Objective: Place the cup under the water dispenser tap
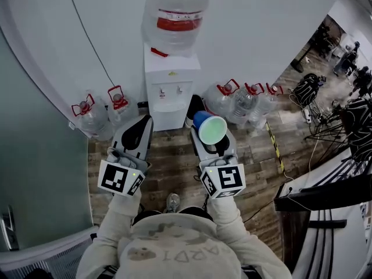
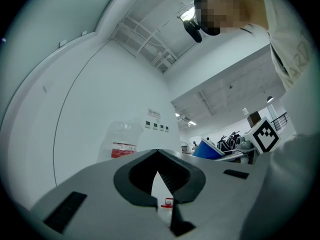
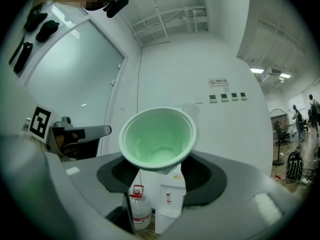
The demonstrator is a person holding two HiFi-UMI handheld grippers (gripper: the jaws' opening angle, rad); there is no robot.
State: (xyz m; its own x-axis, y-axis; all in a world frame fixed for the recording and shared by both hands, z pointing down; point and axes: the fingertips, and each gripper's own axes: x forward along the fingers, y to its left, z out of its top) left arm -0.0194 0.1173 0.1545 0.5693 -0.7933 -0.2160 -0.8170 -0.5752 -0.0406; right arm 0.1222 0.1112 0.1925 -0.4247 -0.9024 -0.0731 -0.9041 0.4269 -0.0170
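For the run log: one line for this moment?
right gripper: shut on blue cup | left gripper: shut, empty | water dispenser: ahead, not reached

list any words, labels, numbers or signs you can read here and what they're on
No text is legible enough to quote.
Red label on the dispenser bottle: too small to read.
Wall sign: blurred.
Sweatshirt print: upside-down letters, unclear.
Marker cubes: square patterns only, no words.
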